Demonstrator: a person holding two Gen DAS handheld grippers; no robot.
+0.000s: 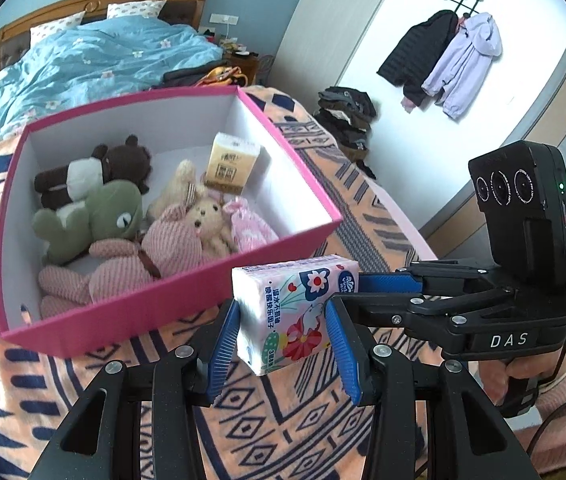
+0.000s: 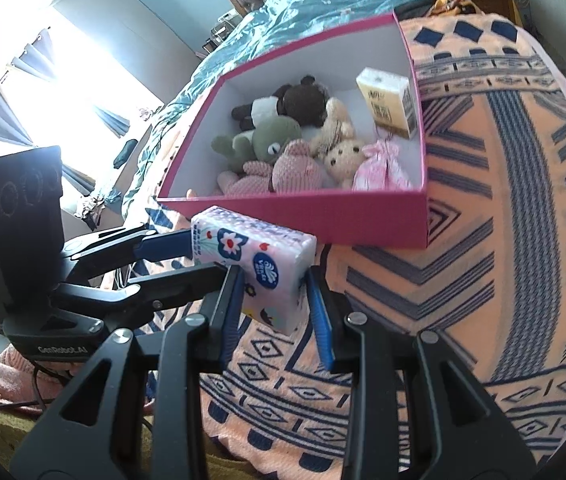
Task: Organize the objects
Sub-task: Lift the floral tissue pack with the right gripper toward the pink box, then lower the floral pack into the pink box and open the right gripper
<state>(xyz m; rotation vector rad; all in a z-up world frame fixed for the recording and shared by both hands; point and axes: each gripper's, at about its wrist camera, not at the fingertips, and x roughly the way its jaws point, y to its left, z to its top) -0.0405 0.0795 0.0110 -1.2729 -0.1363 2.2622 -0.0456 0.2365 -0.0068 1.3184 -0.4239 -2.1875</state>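
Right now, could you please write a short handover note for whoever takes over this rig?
Left gripper and right gripper: both shut on the same floral tissue pack, held above the patterned blanket, just outside the pink box.
Already in the box: plush toys, a beige tissue pack and a small pink pouch.
Left: carry the floral pack over the near wall, probably into free space by the pouch, and release.

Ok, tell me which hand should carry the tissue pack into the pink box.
Right, probably. Both grippers clamp the tissue pack, but the pink box lies straight ahead of the right gripper and off to the side of the left gripper.
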